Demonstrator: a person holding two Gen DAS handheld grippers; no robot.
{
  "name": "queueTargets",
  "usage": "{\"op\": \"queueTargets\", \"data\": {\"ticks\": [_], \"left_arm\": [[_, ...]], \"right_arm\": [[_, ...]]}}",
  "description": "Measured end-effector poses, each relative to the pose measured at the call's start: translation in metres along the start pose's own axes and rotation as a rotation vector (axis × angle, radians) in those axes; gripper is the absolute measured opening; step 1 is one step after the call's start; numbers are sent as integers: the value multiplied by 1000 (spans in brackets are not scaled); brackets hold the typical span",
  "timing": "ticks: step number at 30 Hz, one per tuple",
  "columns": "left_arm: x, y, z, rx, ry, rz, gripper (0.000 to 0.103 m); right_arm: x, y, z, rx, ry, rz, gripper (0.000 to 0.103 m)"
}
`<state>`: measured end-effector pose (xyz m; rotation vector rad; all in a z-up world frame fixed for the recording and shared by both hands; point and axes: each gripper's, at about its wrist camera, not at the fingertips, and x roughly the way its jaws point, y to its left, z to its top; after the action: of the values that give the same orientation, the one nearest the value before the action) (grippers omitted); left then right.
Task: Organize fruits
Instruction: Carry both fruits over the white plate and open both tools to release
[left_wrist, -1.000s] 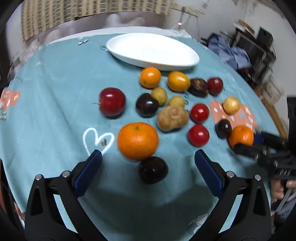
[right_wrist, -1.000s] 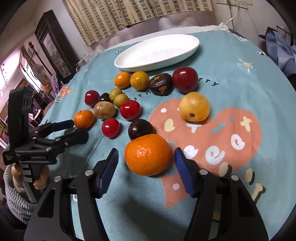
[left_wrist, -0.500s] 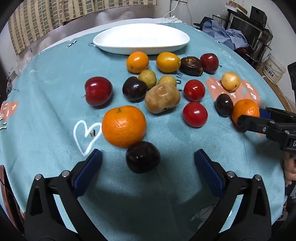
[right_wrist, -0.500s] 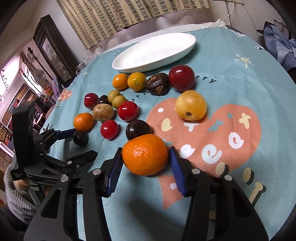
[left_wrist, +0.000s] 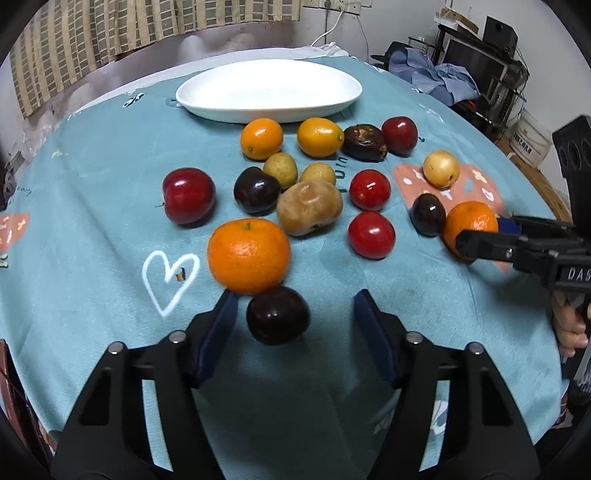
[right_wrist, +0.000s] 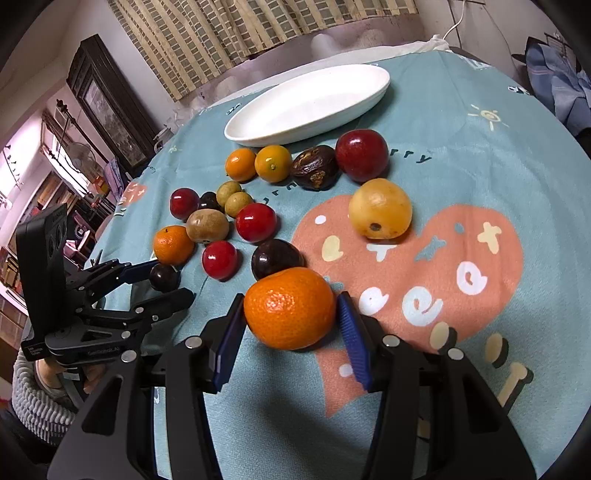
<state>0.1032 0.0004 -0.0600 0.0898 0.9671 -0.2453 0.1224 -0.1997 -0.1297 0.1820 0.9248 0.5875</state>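
Looking along our right gripper (right_wrist: 291, 325), we see its blue fingers (right_wrist: 229, 343) pinching a large orange (right_wrist: 290, 308) on both sides, the fruit resting on the counter (right_wrist: 498, 155) at the edge of a pink heart print. Our left gripper (left_wrist: 295, 314) has just been closing; a dark plum (left_wrist: 277, 314) sits between its fingers (left_wrist: 218, 332), which remain spread, with a clear gap on the right side. A second orange (left_wrist: 248, 254) lies just beyond the plum, touching it. Further out sit red, dark, yellow and brown fruits in a loose cluster, and past them an oval white dish (left_wrist: 269, 90). A teal cloth with cartoon prints covers the counter. Behind it hang checked curtains (left_wrist: 110, 33); blue clothes and dark equipment clutter the room to the right.
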Motion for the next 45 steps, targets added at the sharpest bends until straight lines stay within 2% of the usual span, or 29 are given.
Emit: {"op": "queueTargets", "data": {"ticks": [1,2,3,5,9,12,15,20,22,24,29,31,32,33,34,35,37,40,43,45], "left_arm": [[0,0,0,5,-1,4,64],[-1,1,-1,9,-3,9,56],[-3,2,-3,10,-7,13,43],[-8,7,-6,0,-11,-18,30],[-14,12,-14,-12,-25,-44,29],[-27,9,-12,-20,-72,-85,29],[-44,3,9,-1,-141,-105,29],[-39,1,82,-12,-246,-106,30],[-22,6,111,-40,-250,-115,30],[0,12,133,-70,-232,-115,30],[38,27,152,-130,-186,-133,30],[50,32,155,-139,-174,-134,33],[52,33,155,-142,-175,-134,39],[55,35,155,-147,-175,-140,49],[58,36,155,-151,-173,-148,54],[57,38,155,-150,-176,-149,58],[55,41,154,-147,-183,-145,59],[47,48,149,-171,-199,-146,62],[30,58,143,-198,-235,-132,70],[10,68,130,-227,-285,-101,84]], "right_arm": [[0,0,0,0,0,0,52],[0,0,0,2,-1,3,50],[0,-1,0,3,-1,10,48],[-1,-3,0,11,-2,15,46],[-2,-4,0,15,-5,19,45],[-10,-2,1,9,-39,22,45],[-26,6,17,-10,-91,17,45],[-46,15,89,-10,-258,-44,45],[-32,12,121,16,-287,-74,45],[-11,7,142,42,-273,-88,45],[52,-9,170,98,-201,-100,46],[65,-16,174,127,-185,-98,47],[68,-18,175,139,-181,-94,47],[72,-20,179,147,-186,-70,50],[70,-22,178,146,-199,-64,72],[68,-21,178,142,-220,-71,81],[60,-17,177,110,-277,-88,81],[48,-6,175,64,-294,-72,81],[32,7,166,18,-313,-76,81],[19,13,152,-11,-333,-95,81]]}}
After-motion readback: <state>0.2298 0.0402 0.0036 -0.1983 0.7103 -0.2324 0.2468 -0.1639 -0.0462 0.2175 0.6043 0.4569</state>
